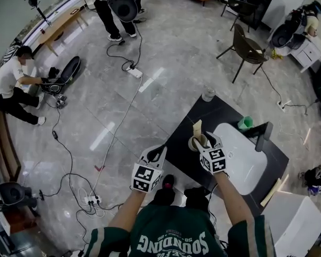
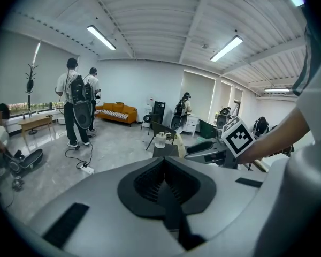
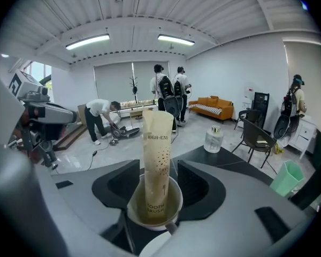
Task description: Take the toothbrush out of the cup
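Black table [image 1: 216, 114], grey floor [image 1: 166, 52]; left claw [image 2: 164, 170] closed, empty; right claw [image 1: 207, 142] spread around cup [image 3: 135, 210] with toothbrush [image 3: 156, 154]

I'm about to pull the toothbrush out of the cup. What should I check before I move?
1. The toothbrush stands upright in the cup: ok.
2. The cup sits between the jaws of the right gripper: ok.
3. The right gripper grips the cup: not ok, its jaws are wide apart.
4. The left gripper is open to take the toothbrush: not ok, its jaws are together.
5. The left gripper is at the toothbrush: not ok, it is apart from it, by the edge of the table.
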